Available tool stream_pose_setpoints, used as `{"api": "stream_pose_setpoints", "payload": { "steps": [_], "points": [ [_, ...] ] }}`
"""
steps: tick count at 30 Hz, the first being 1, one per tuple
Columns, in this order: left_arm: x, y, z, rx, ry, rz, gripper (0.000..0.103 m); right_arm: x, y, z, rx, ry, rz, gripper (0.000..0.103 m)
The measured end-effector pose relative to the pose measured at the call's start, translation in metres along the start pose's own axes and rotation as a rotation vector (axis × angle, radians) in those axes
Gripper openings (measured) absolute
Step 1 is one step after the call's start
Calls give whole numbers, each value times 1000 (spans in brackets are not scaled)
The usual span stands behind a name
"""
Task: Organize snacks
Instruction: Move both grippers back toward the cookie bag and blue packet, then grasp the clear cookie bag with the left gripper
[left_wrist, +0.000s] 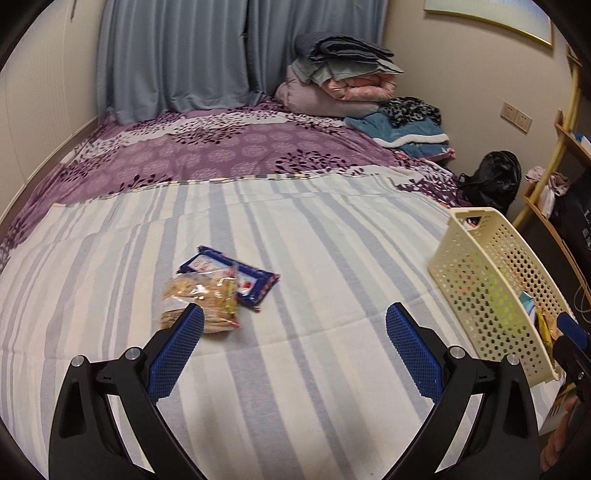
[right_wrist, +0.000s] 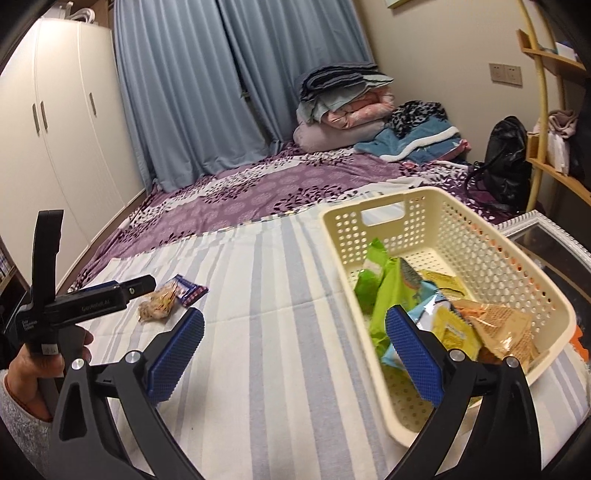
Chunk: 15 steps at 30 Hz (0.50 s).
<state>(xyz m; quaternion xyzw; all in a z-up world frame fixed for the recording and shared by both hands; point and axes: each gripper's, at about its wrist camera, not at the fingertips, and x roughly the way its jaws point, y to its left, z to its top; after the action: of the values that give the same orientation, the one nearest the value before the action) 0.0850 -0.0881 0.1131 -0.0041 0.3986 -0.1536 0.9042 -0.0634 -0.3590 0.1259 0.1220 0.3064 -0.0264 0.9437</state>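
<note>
crinkly clear cracker bag (left_wrist: 201, 304) mid-bed looks light, brittle inside; i'd pinch its sealed edge; left gripper (left_wrist: 294, 325) and right gripper (right_wrist: 294, 326) both spread, empty.

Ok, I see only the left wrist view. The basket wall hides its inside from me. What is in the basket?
Observer: The basket holds several packets: a green packet, a yellow packet and a brown packet.
Operator: Is the right gripper holding something?
Observer: No. The right gripper is open and holds nothing, near the basket's front-left wall.
Operator: What stands far left of the bed?
Observer: A white wardrobe with closed doors.
</note>
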Motion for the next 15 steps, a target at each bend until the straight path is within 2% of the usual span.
{"api": "stream_pose_setpoints", "payload": {
  "steps": [7,15],
  "points": [
    [13,27,-1,-23,4,33,100,12,17,-8,-27,44,25,98],
    [47,57,1,-37,9,60,100,26,28,-18,-52,92,48,98]
  ]
}}
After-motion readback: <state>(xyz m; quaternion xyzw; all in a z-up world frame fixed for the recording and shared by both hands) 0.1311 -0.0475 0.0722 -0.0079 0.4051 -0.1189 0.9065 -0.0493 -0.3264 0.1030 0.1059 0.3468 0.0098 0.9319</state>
